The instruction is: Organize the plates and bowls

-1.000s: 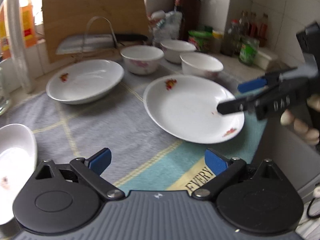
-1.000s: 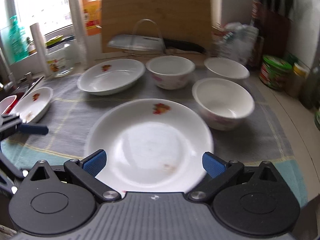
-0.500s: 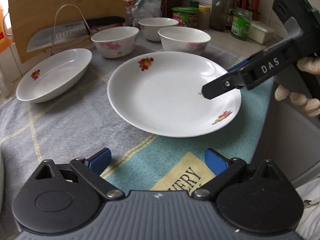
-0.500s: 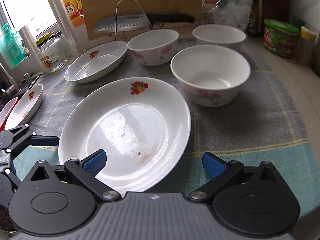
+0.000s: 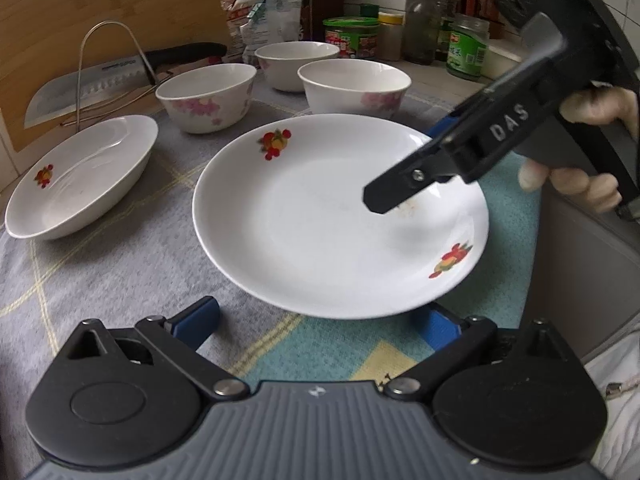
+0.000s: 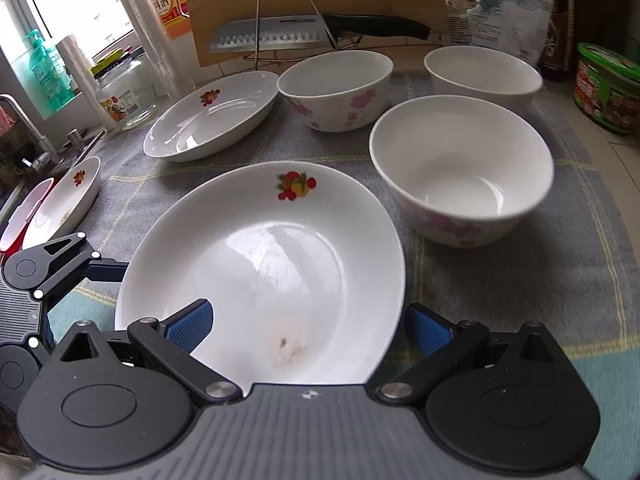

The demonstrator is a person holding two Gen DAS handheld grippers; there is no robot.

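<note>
Three plates (image 6: 260, 264) on the grey cloth (image 6: 500, 280), three bowls (image 6: 460, 168) behind them, one knife (image 6: 304, 34) beyond the cloth

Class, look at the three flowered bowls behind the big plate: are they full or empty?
Empty: the nearest bowl shows a bare white inside; the other two cannot be fully seen.

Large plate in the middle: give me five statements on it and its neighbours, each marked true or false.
1. The large plate carries a fruit print. True.
2. A bowl sits stacked on it. False: all three bowls stand beside it on the cloth.
3. The right gripper is open. True.
4. The knife lies in the plate. False: it rests on the wire rack by the cutting board.
5. The left gripper is clamped on a bowl. False: open, empty.
</note>
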